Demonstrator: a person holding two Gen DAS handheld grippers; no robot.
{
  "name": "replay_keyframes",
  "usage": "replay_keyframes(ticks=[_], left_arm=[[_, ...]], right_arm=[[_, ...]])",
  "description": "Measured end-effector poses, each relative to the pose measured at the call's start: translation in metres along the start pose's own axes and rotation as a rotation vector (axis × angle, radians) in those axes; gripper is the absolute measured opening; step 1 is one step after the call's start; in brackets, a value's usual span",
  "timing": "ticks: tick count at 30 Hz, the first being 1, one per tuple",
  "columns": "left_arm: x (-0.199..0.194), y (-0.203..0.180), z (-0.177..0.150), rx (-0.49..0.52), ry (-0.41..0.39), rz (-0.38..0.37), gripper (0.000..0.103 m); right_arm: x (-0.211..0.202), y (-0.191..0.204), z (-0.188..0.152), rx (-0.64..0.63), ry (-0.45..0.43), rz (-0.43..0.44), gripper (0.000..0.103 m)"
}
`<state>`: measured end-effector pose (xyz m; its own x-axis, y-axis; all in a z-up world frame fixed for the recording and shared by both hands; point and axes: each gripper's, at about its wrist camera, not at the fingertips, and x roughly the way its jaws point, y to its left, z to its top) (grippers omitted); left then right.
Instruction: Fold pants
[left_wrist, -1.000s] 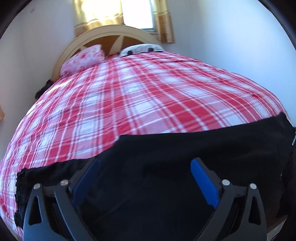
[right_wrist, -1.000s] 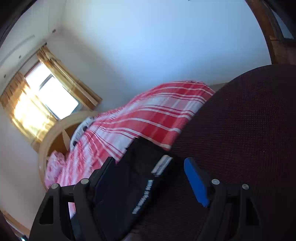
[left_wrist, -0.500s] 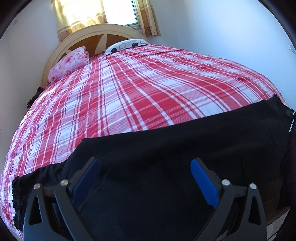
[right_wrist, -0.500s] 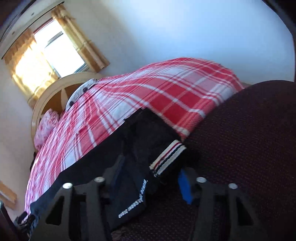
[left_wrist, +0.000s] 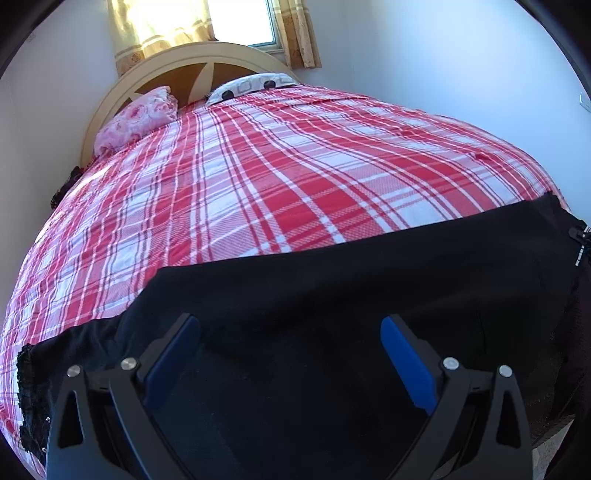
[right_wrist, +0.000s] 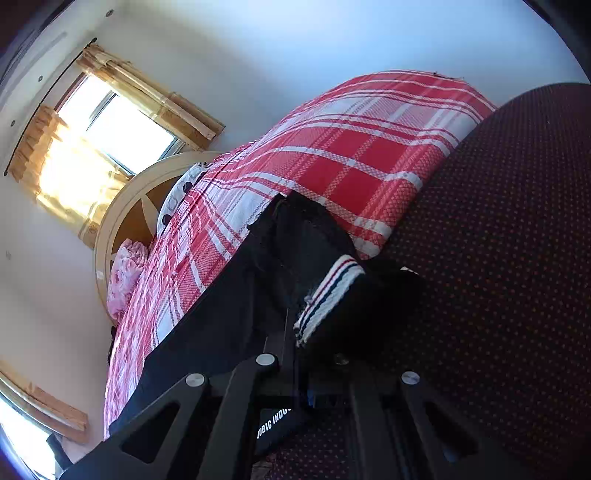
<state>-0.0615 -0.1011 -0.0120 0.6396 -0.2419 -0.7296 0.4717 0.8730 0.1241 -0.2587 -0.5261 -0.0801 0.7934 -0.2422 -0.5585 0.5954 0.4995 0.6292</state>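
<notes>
I am holding my right claw (right_wrist: 295, 332) clamped together on the waistband end of the black pants (left_wrist: 332, 314), with the white band striped in red and navy (right_wrist: 328, 291) bunching just ahead of the jaws at about twelve o'clock from them. My left claw (left_wrist: 290, 332) is hanging with its blue pads (left_wrist: 404, 365) wide apart above the dark cloth, gripping nothing. The pants are lying across the near edge of the bed (left_wrist: 258, 184), spreading from seven o'clock to three o'clock in the left wrist view, and a frayed hem (left_wrist: 27, 398) is trailing at eight o'clock. I am judging the fabric to be soft, limp and light, so it is likely to sag and slide wherever I am not supporting it; the firmer waistband and the hems are looking like the best places to pinch. There are no containers in view. Farther off, the red plaid cover is stretching away to a pink floral pillow (left_wrist: 136, 118) at eleven o'clock, a spotted pillow (left_wrist: 251, 83) at twelve o'clock, and the curved headboard (left_wrist: 207, 55) under a curtained window (right_wrist: 122, 133).
</notes>
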Motion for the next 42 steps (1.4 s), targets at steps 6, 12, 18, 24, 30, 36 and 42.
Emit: replay_keyframes(ticks=[6,12,18,24,30,36,42], left_arm=[[-0.004,0.015,-0.001,-0.03,-0.017,0.01,0.101],[-0.008,0.024,-0.003,-0.016,-0.042,0.065,0.101],[-0.007,0.03,0.0,-0.005,-0.047,0.117,0.101],[-0.006,0.029,0.002,-0.006,-0.047,0.107,0.101],[-0.004,0.02,0.004,0.007,-0.035,0.104,0.101],[-0.001,0.013,0.003,0.005,-0.021,0.073,0.101],[0.001,0.006,0.003,0.038,-0.014,0.081,0.101]], right_arm=[[-0.025,0.069,-0.009,-0.262,-0.061,-0.012,0.003],[-0.038,0.143,-0.033,-0.446,-0.086,0.049,0.003],[-0.021,0.169,-0.048,-0.495,-0.076,0.039,0.003],[-0.025,0.145,-0.032,-0.434,-0.097,-0.017,0.003],[-0.031,0.104,-0.01,-0.358,-0.113,-0.072,0.003],[-0.027,0.107,-0.019,-0.377,-0.095,-0.048,0.003],[0.0,0.169,-0.081,-0.625,-0.036,-0.02,0.003]])
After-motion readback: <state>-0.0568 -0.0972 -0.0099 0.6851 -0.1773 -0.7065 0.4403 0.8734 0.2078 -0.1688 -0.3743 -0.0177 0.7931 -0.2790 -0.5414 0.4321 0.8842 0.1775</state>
